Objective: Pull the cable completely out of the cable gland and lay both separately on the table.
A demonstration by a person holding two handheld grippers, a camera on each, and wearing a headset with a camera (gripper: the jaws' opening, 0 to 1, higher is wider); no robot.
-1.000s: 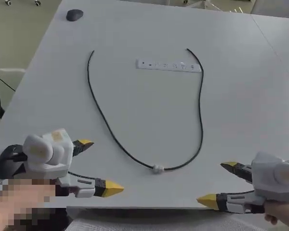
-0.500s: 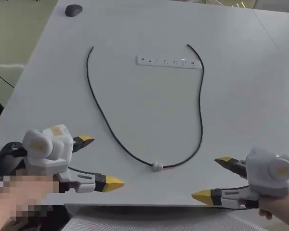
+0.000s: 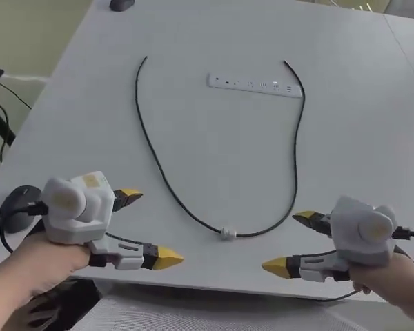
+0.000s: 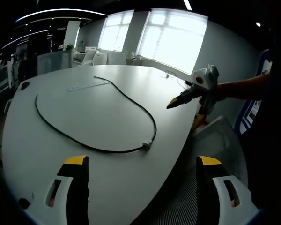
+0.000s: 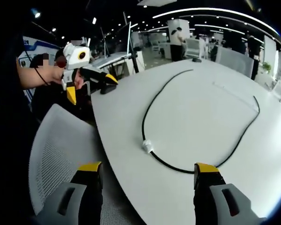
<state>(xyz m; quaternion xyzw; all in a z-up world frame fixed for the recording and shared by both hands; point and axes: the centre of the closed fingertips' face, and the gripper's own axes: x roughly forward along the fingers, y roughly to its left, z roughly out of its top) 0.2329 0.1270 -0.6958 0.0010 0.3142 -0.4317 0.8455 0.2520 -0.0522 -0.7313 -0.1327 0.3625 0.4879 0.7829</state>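
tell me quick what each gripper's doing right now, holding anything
Left gripper: open, holding nothing.
Right gripper: open, holding nothing.

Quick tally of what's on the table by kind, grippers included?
Thin black cable: 1
Small white cable gland, on the cable: 1
Long white power strip: 1
Dark rounded mouse-like objects: 2
Yellow-tipped handheld grippers, both open, left gripper and right gripper: 2
Total: 7
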